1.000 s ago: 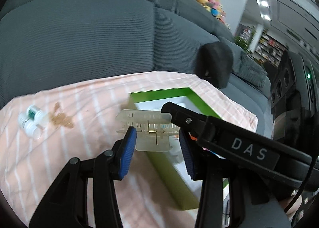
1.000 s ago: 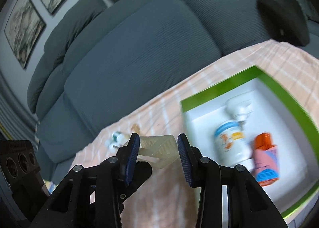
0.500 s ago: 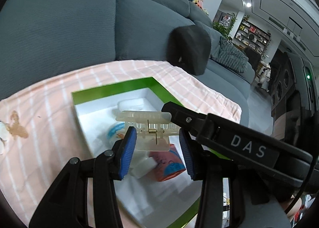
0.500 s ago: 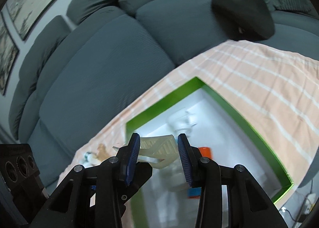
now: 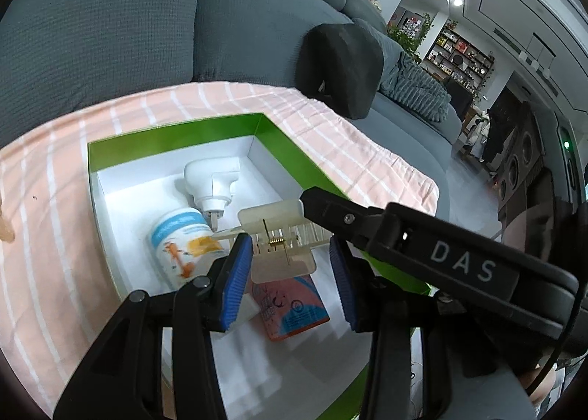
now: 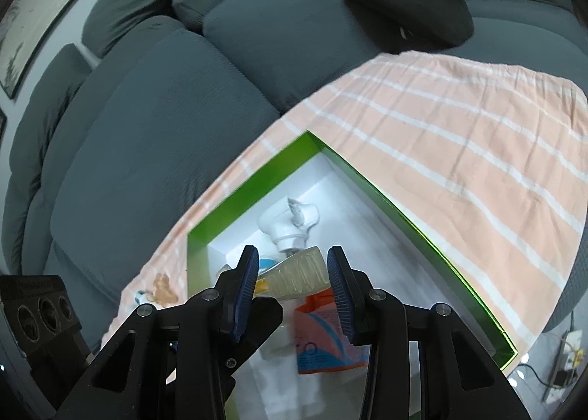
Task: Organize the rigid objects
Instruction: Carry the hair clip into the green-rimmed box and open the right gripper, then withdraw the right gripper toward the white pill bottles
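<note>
A translucent plastic hair clip (image 5: 281, 241) hangs between the blue pads of both grippers, above a green-rimmed white box (image 5: 176, 133). My left gripper (image 5: 290, 271) has wide jaws; the clip touches its left pad (image 5: 237, 273). My right gripper (image 6: 294, 278) has the clip (image 6: 299, 273) between its pads, and its black finger crosses the left wrist view (image 5: 349, 214). In the box lie a white plug adapter (image 5: 211, 182), a white bottle with a blue band (image 5: 180, 241) and an orange-pink packet (image 5: 294, 304).
The box (image 6: 404, 214) sits on a peach striped cloth (image 6: 459, 133) in front of a grey sofa (image 5: 110, 22). A black cushion (image 5: 338, 67) lies at the cloth's far corner. A small brownish item (image 6: 163, 287) lies on the cloth left of the box.
Both grippers have moved with the clip from the cloth beside the box to over the box, and lower toward its contents. The small bottles on the cloth have left the left wrist view.
</note>
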Demonstrator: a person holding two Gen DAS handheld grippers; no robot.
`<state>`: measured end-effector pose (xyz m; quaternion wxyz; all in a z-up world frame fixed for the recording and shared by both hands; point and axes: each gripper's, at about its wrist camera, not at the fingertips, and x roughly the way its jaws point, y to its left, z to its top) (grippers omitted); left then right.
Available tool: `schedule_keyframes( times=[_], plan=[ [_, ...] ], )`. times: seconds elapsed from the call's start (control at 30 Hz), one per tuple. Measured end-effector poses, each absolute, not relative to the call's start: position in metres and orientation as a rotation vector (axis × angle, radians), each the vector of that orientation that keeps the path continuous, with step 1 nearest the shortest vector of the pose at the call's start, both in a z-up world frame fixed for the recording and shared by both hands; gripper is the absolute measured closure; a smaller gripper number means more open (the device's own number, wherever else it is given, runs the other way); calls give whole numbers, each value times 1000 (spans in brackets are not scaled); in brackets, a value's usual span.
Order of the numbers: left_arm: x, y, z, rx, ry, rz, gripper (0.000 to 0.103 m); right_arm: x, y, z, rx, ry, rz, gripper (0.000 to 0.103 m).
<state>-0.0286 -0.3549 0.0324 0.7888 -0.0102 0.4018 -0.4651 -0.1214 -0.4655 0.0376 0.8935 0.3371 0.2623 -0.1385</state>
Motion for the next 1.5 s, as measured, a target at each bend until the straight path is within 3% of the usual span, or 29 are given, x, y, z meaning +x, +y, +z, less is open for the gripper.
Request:
schedule_keyframes(
  times=[0.17,0.2,0.27,0.4,0.5,0.73,0.97,1.1,1.5],
  plan=[
    [-28,-346,30,-36,899,-980,48,-118,-464,35,726,568,-292,57],
    [-29,-342,31,-37,893,-983,45,-118,-463,36,721,567,-298,55],
    [-32,-333,35,-34,876,-979,36,-118,-459,39,699,567,-326,38],
    [-33,-309,43,-48,853,-953,29,-119,-452,46,673,532,-321,30],
    [-32,-287,46,-69,841,-915,26,-118,-442,51,649,507,-292,18],
    [-21,-229,47,-113,848,-768,25,-108,-420,56,603,498,-233,11],
    [-23,-163,41,-130,848,-594,24,-94,-388,58,514,525,-201,11],
    [-25,-128,37,-128,842,-517,15,-88,-368,60,454,537,-193,11],
    [-17,-45,6,-192,803,-287,14,-64,-272,47,247,602,-94,11]
  ],
)
